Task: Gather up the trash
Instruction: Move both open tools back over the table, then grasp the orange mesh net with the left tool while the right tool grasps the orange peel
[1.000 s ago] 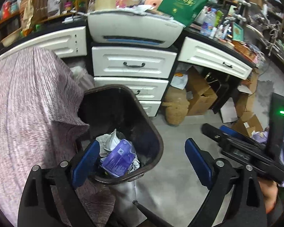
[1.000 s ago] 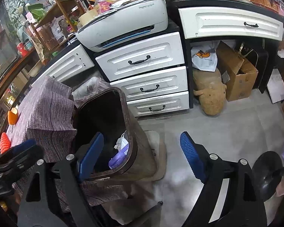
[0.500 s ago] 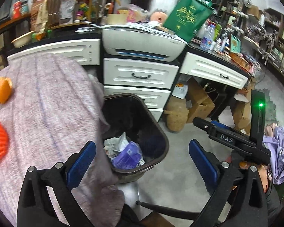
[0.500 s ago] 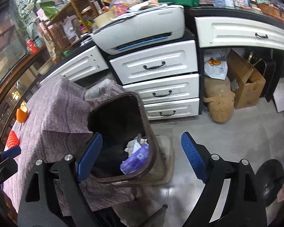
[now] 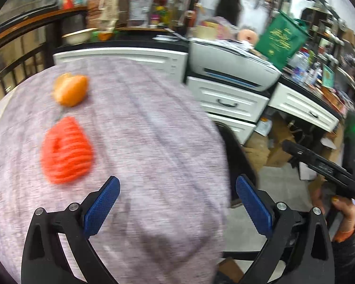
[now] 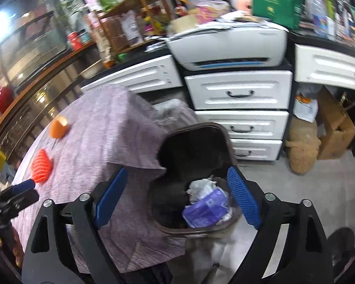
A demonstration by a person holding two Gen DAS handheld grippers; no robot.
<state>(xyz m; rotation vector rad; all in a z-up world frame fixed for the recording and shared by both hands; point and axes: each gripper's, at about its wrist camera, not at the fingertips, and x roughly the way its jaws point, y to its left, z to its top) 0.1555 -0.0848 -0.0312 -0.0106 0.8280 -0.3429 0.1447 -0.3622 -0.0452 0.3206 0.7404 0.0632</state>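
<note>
Both grippers were empty with their jaws spread wide. From the left wrist view, the left gripper [image 5: 177,202] hovered above the mauve tablecloth [image 5: 153,142], whose right edge dropped away at about 3 o'clock of the gripper. A red ribbed foam net [image 5: 66,150] lay on the cloth at about 10 o'clock of the gripper, blurred, and an orange peel piece [image 5: 71,90] sat beyond it at about 11 o'clock, the two close but apart. Cloth between the fingers was bare. Only a dark sliver of the bin [image 5: 236,156] showed past the cloth edge at 2 o'clock.

From the right wrist view, the right gripper [image 6: 177,197] hung over the dark brown trash bin [image 6: 222,135], which stood on the floor against the overhanging cloth corner. Inside lay a purple wrapper [image 6: 206,210] and crumpled white paper [image 6: 201,185], toward the bin's near right side, just beside the right blue pad [image 6: 243,198]. Grey floor [image 6: 307,189] lay open at 3 o'clock of the bin. White drawers [image 6: 239,92] stood at 12 o'clock behind the bin, with a printer [image 6: 227,45] on top. A cardboard box [image 6: 336,127] and a tan plush toy [image 6: 303,149] occupied the floor at 2 o'clock.
</note>
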